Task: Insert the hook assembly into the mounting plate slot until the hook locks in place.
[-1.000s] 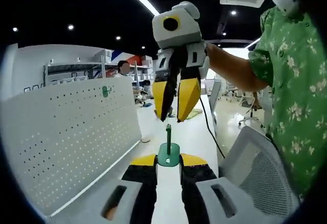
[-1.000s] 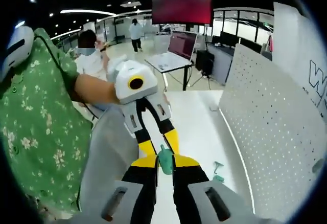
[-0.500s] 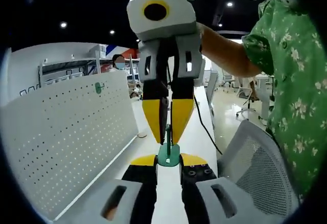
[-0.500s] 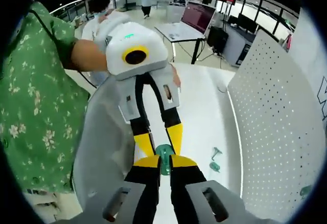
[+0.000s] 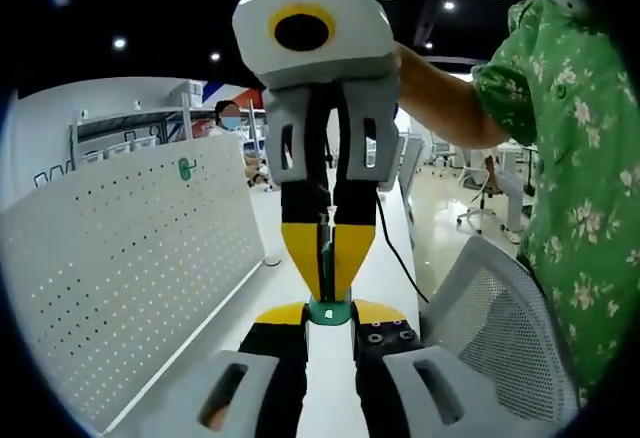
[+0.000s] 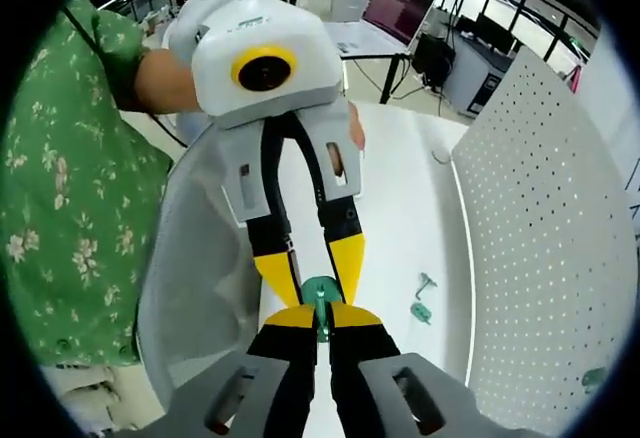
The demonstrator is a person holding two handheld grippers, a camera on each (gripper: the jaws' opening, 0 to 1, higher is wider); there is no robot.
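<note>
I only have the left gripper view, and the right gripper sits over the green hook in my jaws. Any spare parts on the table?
Observer: Yes. The right gripper view shows a second green hook lying loose on the white table, a little out from the foot of the pegboard.
Operator: What's past the table's far end?
Observer: An open laptop on a separate desk, with more desks behind it.
</note>
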